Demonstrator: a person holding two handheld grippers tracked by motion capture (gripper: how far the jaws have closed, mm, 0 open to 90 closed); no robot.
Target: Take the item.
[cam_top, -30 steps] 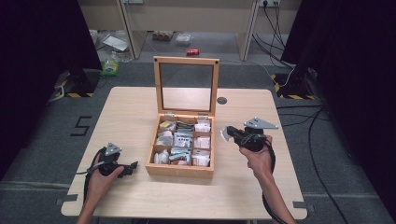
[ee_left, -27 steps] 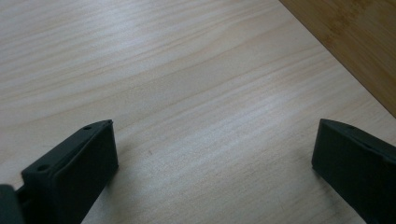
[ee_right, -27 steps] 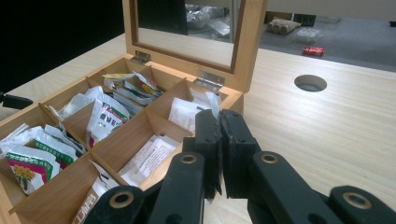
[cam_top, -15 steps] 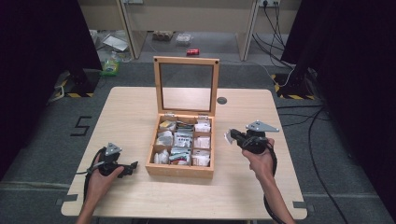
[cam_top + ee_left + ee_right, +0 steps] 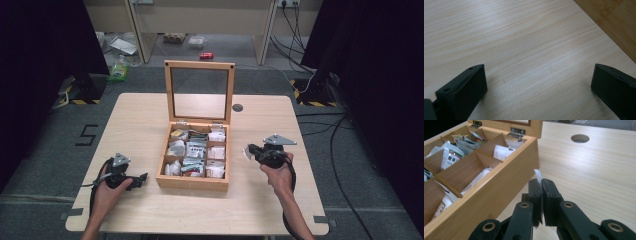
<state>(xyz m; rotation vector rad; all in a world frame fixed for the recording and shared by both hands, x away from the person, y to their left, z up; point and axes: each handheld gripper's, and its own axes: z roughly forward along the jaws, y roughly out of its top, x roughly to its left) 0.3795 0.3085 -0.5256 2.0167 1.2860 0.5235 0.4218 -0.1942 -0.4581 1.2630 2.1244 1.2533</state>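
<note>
Near the table's (image 5: 150, 210) front left edge, the left gripper (image 5: 139, 179) rests with jaws spread wide over bare wood. The open wooden tea box (image 5: 192, 182) sits mid-table. Right of it, the right gripper (image 5: 541, 185) pinches a white sachet (image 5: 538, 175), mostly hidden between the jaws, print unreadable.

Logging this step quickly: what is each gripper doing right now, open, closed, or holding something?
Left gripper: open, nothing between its jaws, low over the table.
Right gripper: shut on a thin white packet, beside the wooden box.
</note>
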